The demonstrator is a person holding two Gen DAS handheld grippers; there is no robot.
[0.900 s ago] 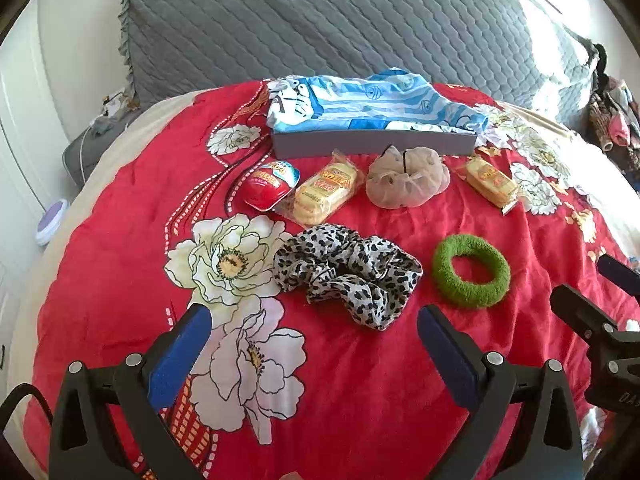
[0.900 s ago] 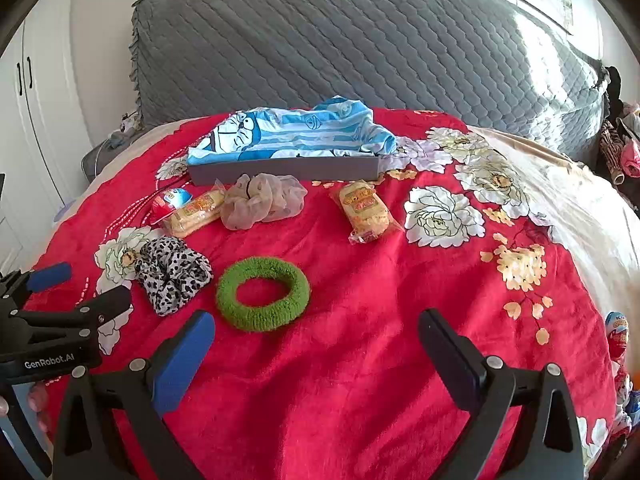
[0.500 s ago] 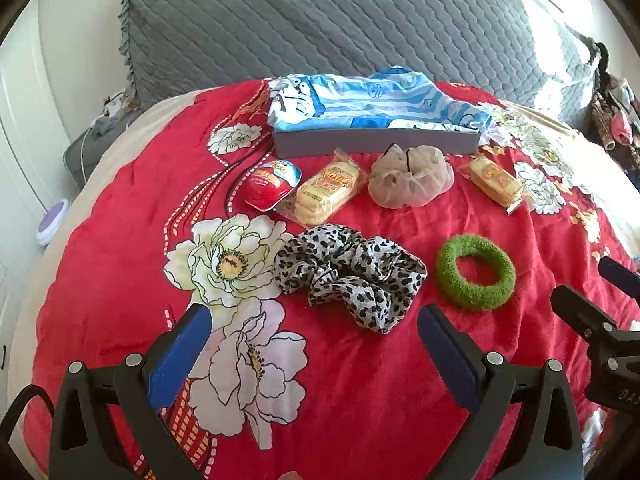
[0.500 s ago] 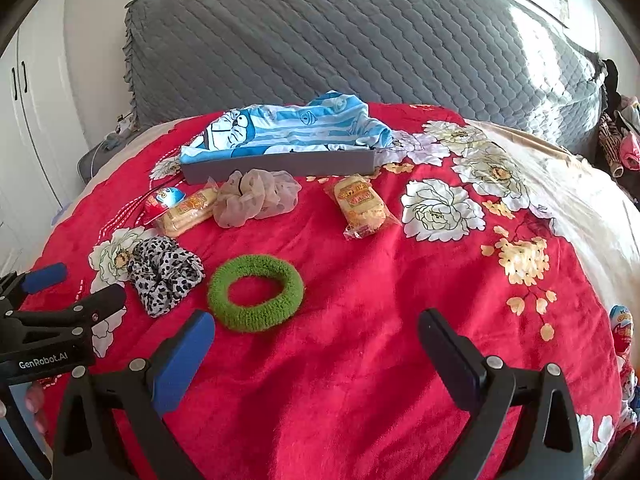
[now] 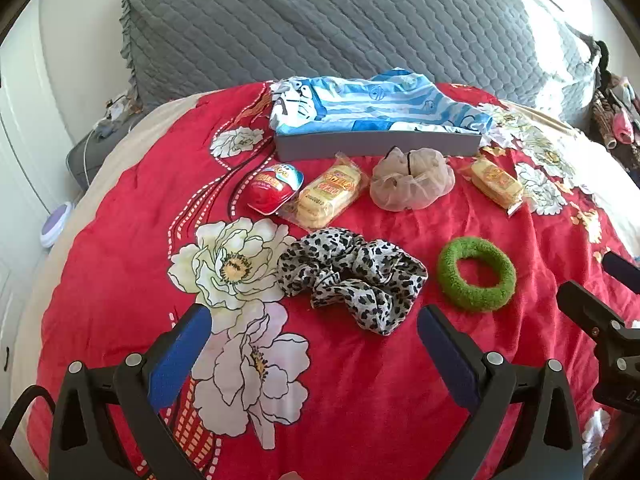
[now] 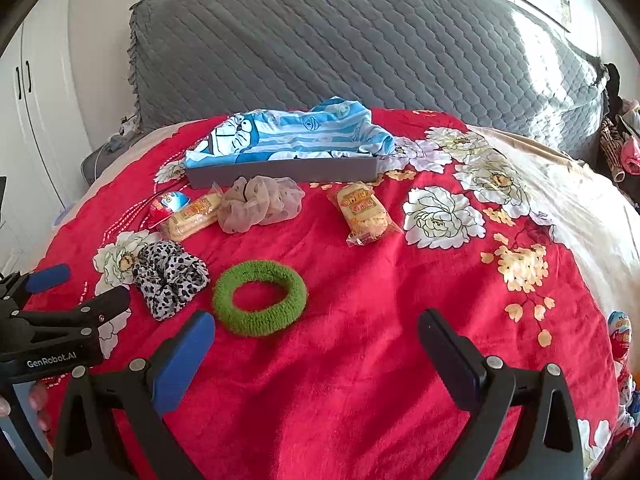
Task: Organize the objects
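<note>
Nearest me, both claws hang above the foot end of the bed (image 5: 120, 248), tipped down toward the red cover. My left claw (image 5: 308, 344) has its jaws wide apart with nothing between them; my right claw (image 6: 316, 340) is the same, spread and empty.

Just beyond the left claw lies the leopard scrunchie (image 5: 352, 276), almost dead ahead, its long axis running across the bed from side to side. The green ring (image 6: 260, 298) lies flat just ahead of the right claw, off toward its left finger. So I judge each hand has its own nearest target: left for the leopard scrunchie, right for the green ring.

Further up sit a red egg (image 5: 274, 192), a biscuit pack (image 5: 328, 196), a beige scrunchie (image 5: 412, 180) and a second biscuit pack (image 6: 362, 210). Behind them, toward the head of the bed, stands the grey box (image 5: 376, 144), holding a blue striped cloth (image 5: 372, 100).
</note>
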